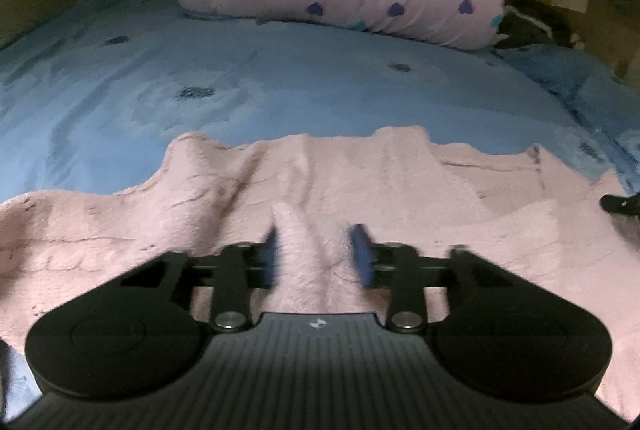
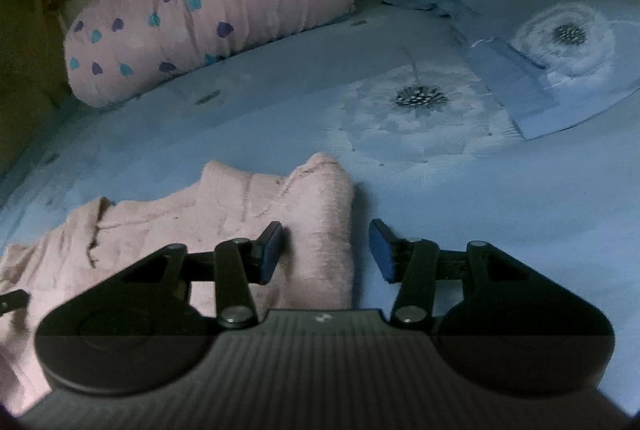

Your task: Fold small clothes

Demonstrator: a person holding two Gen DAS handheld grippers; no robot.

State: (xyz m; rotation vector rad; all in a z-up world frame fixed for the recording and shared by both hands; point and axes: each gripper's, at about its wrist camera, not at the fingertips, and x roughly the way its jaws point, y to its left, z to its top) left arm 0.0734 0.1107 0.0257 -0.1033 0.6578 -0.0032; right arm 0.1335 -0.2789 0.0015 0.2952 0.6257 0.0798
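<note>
A pale pink, fuzzy fleece garment lies spread on a blue floral-printed bedsheet, rumpled, with creases running across its nap and an uneven far edge. The left gripper hovers low over it, its blue-padded fingers apart with a raised ridge of the pink fleece standing between them. The right gripper sits at the garment's right edge, fingers apart, straddling a folded, rounded strip of fleece; its right finger is over bare sheet. Behind lies a pink rolled quilt with purple and teal hearts.
</note>
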